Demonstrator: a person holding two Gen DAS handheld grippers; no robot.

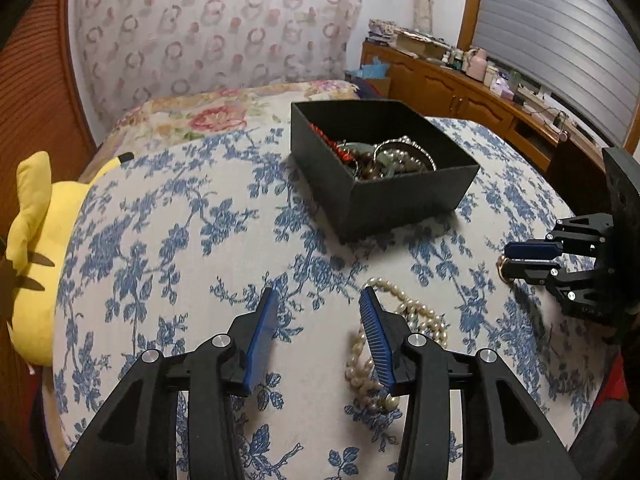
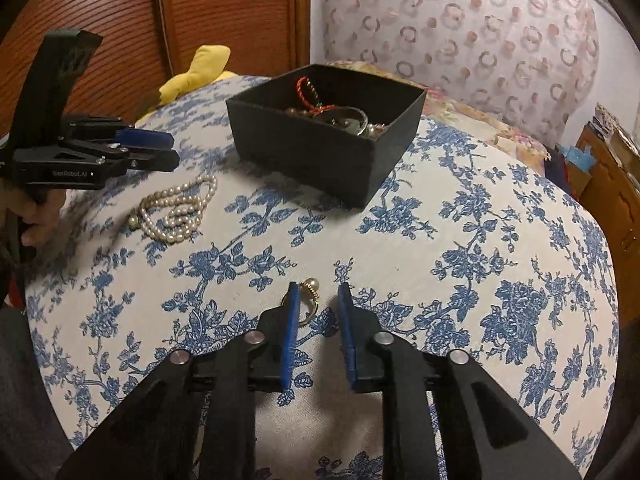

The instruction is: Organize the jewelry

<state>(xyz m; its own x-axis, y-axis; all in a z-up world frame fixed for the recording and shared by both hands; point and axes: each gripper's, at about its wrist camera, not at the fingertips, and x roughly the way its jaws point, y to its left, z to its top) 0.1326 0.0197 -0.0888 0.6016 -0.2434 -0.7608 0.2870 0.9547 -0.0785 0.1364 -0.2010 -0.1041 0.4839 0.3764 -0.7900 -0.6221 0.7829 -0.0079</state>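
A black open box [image 1: 412, 196] [image 2: 316, 148] full of mixed jewelry stands on the blue-flowered cloth. A pearl necklace [image 1: 416, 316] [image 2: 180, 208] lies loose on the cloth, partly under my left gripper's right finger. My left gripper [image 1: 320, 296] is open and empty above the cloth; it also shows in the right wrist view [image 2: 174, 152]. A gold ring with a pearl [image 2: 310, 294] lies on the cloth by my right gripper's left fingertip. My right gripper [image 2: 318, 290] is open over the ring and also shows in the left wrist view [image 1: 506, 258].
A yellow plush toy [image 1: 36, 248] [image 2: 200, 68] lies at the cloth's left edge. A wooden sideboard [image 1: 480, 92] with clutter stands at the right. A patterned cover [image 1: 208, 28] and wooden doors [image 2: 180, 12] are behind.
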